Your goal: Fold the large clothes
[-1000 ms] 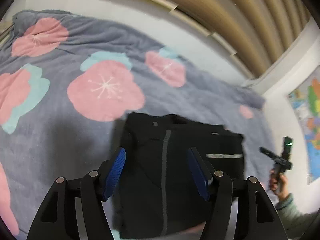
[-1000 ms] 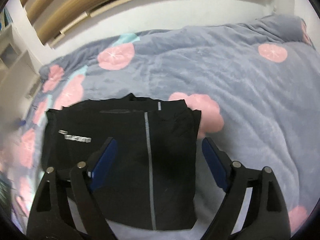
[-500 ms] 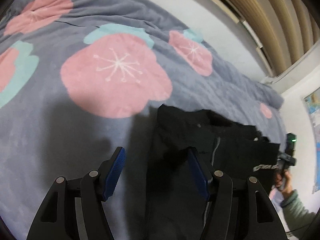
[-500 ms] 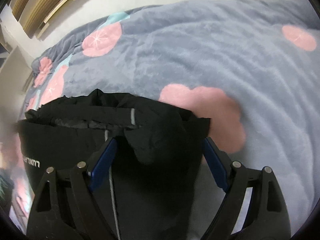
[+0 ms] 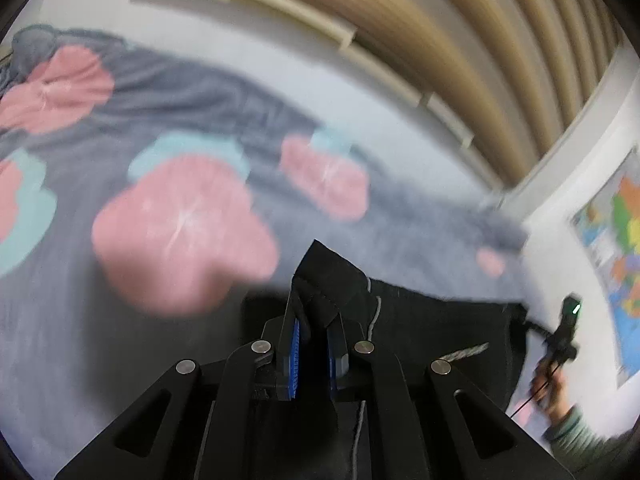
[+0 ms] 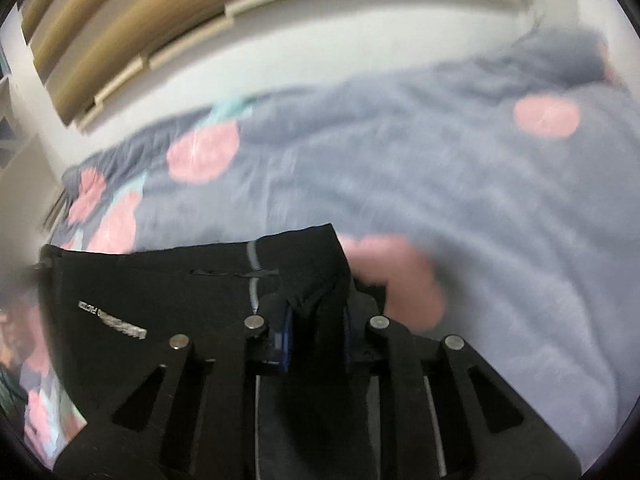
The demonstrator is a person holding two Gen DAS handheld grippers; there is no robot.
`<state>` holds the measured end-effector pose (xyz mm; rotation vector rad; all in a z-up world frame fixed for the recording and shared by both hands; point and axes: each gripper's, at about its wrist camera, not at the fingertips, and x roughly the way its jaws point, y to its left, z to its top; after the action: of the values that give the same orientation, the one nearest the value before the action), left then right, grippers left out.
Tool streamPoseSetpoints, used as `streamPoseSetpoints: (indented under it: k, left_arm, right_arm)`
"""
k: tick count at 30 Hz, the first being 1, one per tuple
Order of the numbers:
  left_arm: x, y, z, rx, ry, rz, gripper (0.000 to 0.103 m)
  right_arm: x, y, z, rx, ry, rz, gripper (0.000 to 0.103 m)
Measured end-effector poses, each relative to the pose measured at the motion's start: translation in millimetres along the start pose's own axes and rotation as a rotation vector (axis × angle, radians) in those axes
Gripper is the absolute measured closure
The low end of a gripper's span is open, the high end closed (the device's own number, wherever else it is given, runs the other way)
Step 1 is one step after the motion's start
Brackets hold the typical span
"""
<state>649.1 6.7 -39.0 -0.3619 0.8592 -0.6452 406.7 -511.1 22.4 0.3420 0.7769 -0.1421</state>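
Note:
A black jacket [image 5: 420, 328] with a grey zip line and a silver logo strip [image 6: 112, 320] lies on a grey blanket [image 5: 80, 280] with pink flowers. My left gripper [image 5: 314, 316] is shut on one corner of the jacket, and a peak of fabric stands up between its blue pads [image 5: 295, 356]. My right gripper [image 6: 318, 312] holds the opposite corner of the jacket [image 6: 160, 280]; its jaws are closing, with bunched black cloth pinched between them. The edge between the two corners is raised off the blanket [image 6: 480, 220].
A white wall with tan wooden slats [image 5: 460, 60] runs behind the bed. A coloured map [image 5: 616, 260] hangs at the right. A person's hand [image 5: 548, 388] with a green sleeve shows at the lower right of the left wrist view.
Both grippers went from wide open over the jacket to closed on its two corners. The gripped corners now stand up from the blanket, and both views have tilted up toward the wall.

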Motion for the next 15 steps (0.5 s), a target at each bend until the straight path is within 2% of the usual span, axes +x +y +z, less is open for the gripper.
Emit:
streamPoseSetpoints:
  k: [3,6,9,11,13,15]
  left_arm:
    - [19.1,-11.3,20.9,0.022,-0.040,0.093,0.092]
    - [56.9,0.3,21.8,-0.014,0.007,0.212,0.092]
    - [99.7,19.3,6.3,-0.037,0.102,0.327,0.092]
    - [120.9,32.4,-8.3,-0.055,0.159,0.351,0.091]
    - [135.9,41.9,-19.4,-0.053,0.187,0.369,0.089]
    - [148.7,47.4,-27.9,-0.065,0.206,0.390,0.086]
  right_arm:
    - [22.6,10.6,29.8,-0.024,-0.022,-0.072,0.087]
    - [68.5,12.7,39.5,-0.019,0.035,-0.121,0.087]
    - [115.5,8.7,26.1,-0.037,0.129,-0.187,0.086]
    - [150.7,5.7,8.5,-0.056,0.225,-0.201,0.085]
    - [172.0,0.2,-5.8,-0.055,0.282,-0.210,0.082]
    - [182.7,-5.0,-12.0,-0.028,0.302,-0.220,0.080]
